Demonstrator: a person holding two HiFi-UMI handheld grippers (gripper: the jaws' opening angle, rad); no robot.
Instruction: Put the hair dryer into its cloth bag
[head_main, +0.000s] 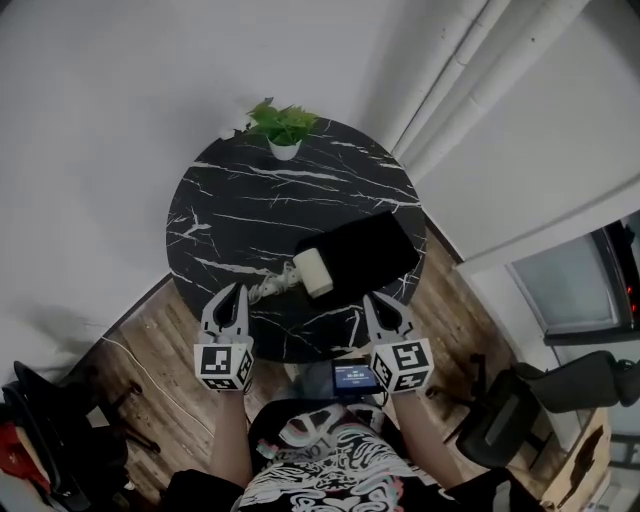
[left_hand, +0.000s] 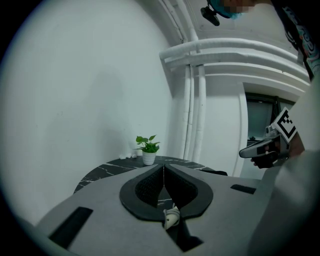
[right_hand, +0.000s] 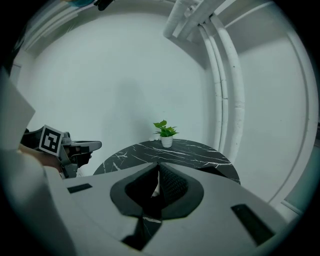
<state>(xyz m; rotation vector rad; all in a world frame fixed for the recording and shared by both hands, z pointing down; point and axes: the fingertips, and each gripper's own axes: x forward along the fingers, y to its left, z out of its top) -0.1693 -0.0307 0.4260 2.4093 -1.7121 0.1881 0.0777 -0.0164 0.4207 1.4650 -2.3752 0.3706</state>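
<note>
**Black marble table, hair dryer lying outside its bag**

Black stone with white veins forms the round table (head_main: 230, 200), read here as a clock face with 6 o'clock nearest the person.

At about 7 o'clock, the left gripper (head_main: 237, 290) hovers over the near rim with its tips pointing toward the centre. In the left gripper view, the left gripper's (left_hand: 163, 172) jaws are pressed together along their whole length with nothing between them. The table's far edge (left_hand: 110, 170) lies beyond.

At 12 o'clock, a small green plant (head_main: 283, 128) stands upright in a white pot near the far rim. It also shows in the left gripper view (left_hand: 148, 149) and the right gripper view (right_hand: 166, 134).

Just off centre toward 5 o'clock lies the cream hair dryer (head_main: 312, 272) on its side. Its pale cord (head_main: 270, 288) is bunched beside it toward 7 o'clock. The dryer touches the near-left edge of the black cloth bag (head_main: 365, 245). The bag lies flat at about 4 o'clock and reaches the rim.

At about 5 o'clock, the right gripper (head_main: 372, 300) sits over the near rim, close to the bag's near corner. In the right gripper view, the right gripper's (right_hand: 158, 172) jaws are also closed tip to tip and hold nothing.

White pipes (head_main: 450, 90) run along the wall past 2 o'clock.
</note>
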